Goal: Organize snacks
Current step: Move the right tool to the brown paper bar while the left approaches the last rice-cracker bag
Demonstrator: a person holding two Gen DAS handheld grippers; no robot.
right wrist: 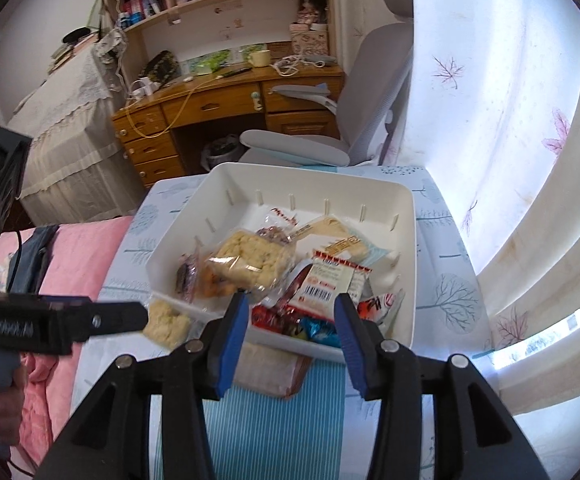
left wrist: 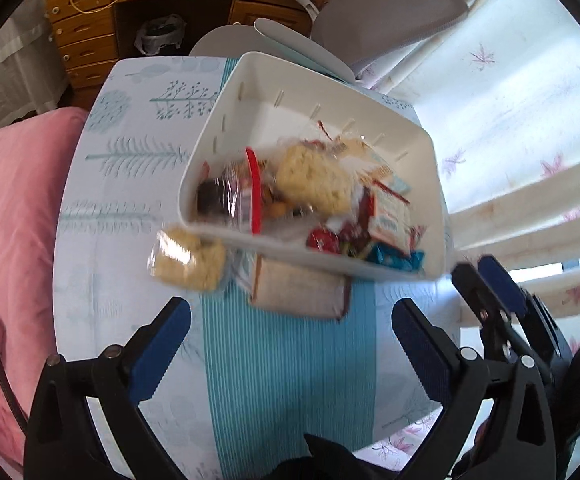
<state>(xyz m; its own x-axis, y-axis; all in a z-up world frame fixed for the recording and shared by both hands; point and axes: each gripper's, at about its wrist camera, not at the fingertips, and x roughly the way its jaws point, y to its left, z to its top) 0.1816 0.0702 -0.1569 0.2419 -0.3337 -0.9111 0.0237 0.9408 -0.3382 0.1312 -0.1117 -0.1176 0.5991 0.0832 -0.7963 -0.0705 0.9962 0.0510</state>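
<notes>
- Tablecloth [left wrist: 122, 184] carries our white bin [right wrist: 406, 240] of snacks [right wrist: 250, 264].
- Our left gripper [left wrist: 290, 320] tilts down, spread wide, empty.
- Our right gripper [right wrist: 292, 320] angles down, released, nothing held.

From my remote seat the only lettering I can read is a white brand mark, roughly "GenRobot.AI", along the black side of the left gripper [right wrist: 134, 316]; a white snack packet [right wrist: 326, 280] carries a barcode, its digits and print too small to read.

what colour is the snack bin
White bin, plain; clearest in the right wrist view.
</notes>
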